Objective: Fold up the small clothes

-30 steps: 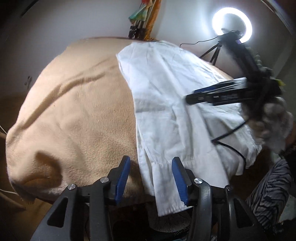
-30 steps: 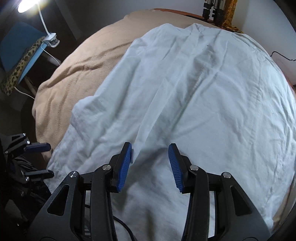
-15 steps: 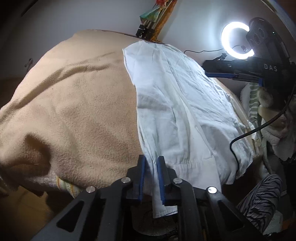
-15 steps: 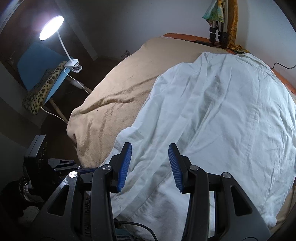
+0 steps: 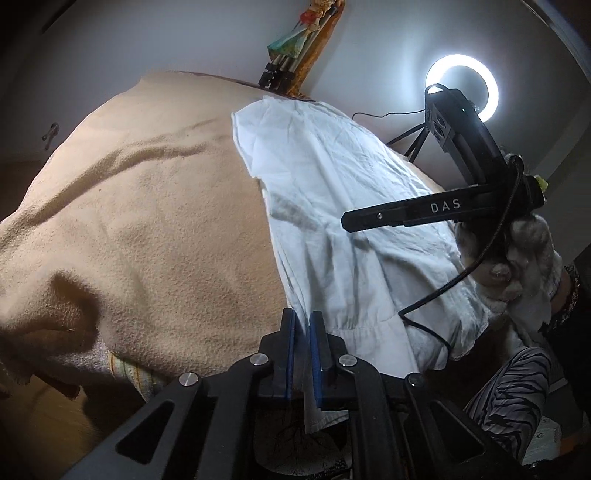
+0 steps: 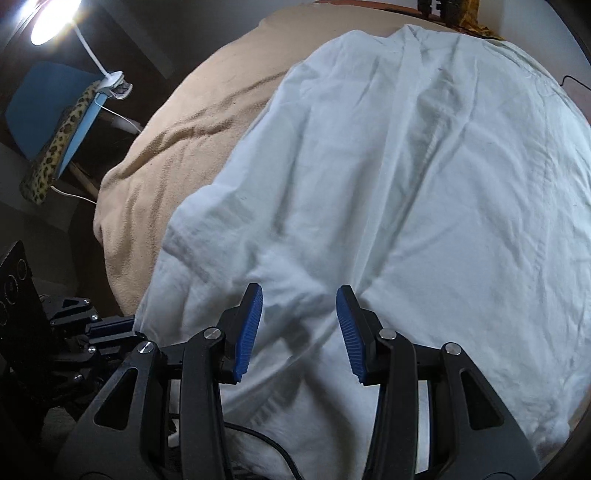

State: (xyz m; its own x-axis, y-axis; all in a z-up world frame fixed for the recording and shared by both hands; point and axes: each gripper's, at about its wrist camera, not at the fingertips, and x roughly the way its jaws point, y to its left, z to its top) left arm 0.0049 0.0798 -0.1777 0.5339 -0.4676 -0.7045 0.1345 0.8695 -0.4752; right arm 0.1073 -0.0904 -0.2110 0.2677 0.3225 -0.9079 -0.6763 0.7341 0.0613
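Observation:
A white garment (image 5: 343, 221) lies spread on a tan blanket (image 5: 140, 229) over a table. My left gripper (image 5: 301, 325) is shut on the garment's near left edge, where the cloth hangs over the table's front. My right gripper (image 6: 299, 314) is open and hovers just above the garment (image 6: 406, 184) near its front part. In the left wrist view the right gripper (image 5: 369, 221) reaches in from the right above the cloth. The left gripper also shows at the lower left of the right wrist view (image 6: 110, 328).
A ring light (image 5: 461, 88) on a tripod stands behind the table at the right. A desk lamp (image 6: 51, 18) is clipped to a blue chair (image 6: 44, 103) with a leopard-print cloth at the left. The person's striped trousers (image 5: 517, 387) are at the right.
My left gripper has closed on the garment's near edge. My right gripper rose away, then came back down low over the garment, still open.

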